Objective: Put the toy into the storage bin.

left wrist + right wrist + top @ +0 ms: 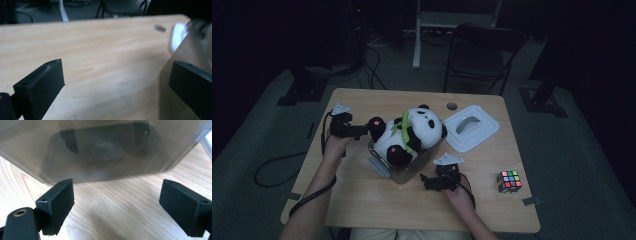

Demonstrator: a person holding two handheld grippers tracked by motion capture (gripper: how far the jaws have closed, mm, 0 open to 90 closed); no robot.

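A black-and-white panda plush (412, 132) with a green bamboo sprig lies stuffed into a clear plastic box (412, 169) at the table's middle, bulging well above the rim. My left gripper (362, 131) is open at the box's left side, close to a black paw. In the left gripper view its jaws (117, 75) spread over bare wood, with the box wall (185, 57) by the right jaw. My right gripper (429, 180) stands open just in front of the box. In the right gripper view its jaws (117, 195) face the clear wall (105, 152), holding nothing.
The box's white lid (471, 127) lies on the wooden table (372, 205) to the right of the box, beside a cable hole (452, 106). A colour cube (509, 181) sits near the right front edge. A chair (482, 50) stands behind the table.
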